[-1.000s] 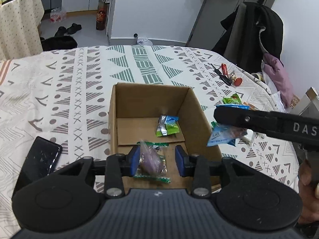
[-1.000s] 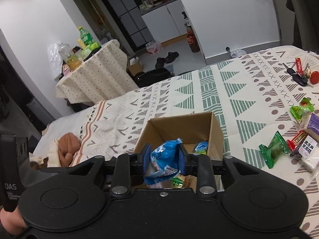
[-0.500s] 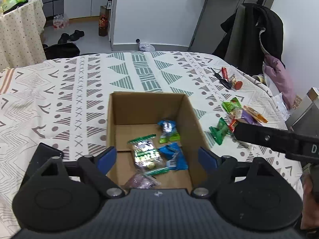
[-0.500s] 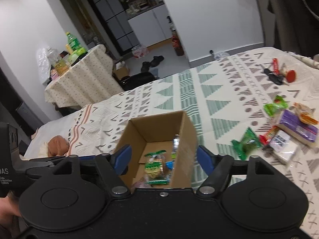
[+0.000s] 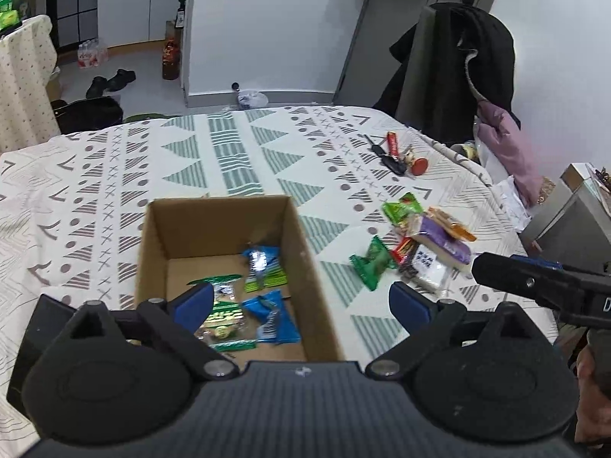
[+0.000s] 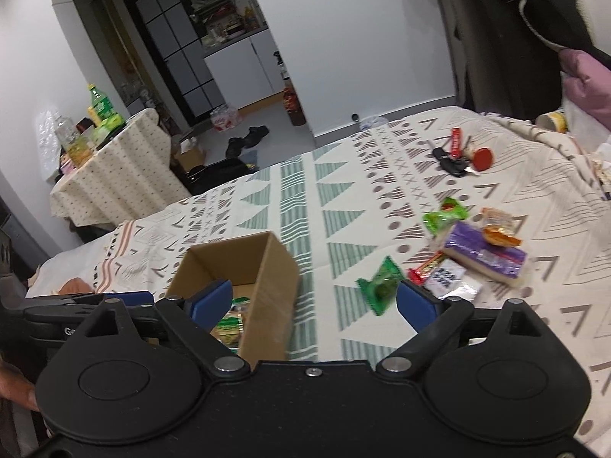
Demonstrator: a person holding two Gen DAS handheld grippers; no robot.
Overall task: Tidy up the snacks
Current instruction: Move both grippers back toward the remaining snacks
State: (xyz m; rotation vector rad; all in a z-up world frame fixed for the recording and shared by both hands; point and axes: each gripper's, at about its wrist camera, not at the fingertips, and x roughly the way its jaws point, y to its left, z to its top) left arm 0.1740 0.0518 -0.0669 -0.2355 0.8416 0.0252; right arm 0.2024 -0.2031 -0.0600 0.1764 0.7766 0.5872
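Both your tools are spread apart and carry nothing: the left tool (image 5: 301,299) hangs above the cardboard box (image 5: 305,236), the right tool (image 6: 313,299) between the box and the loose snacks on the bed. Go for the dark green packet (image 6: 382,280), nearest you, and close on its middle.

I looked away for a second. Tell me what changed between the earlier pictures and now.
Both hand-held grippers let go. The left hand-held gripper dropped its purple snack and the right hand-held gripper its blue packet into the box; both now stand open and empty. The right one has swung from over the box toward the loose snacks on the bed. Box, keys and loose snacks stayed put.
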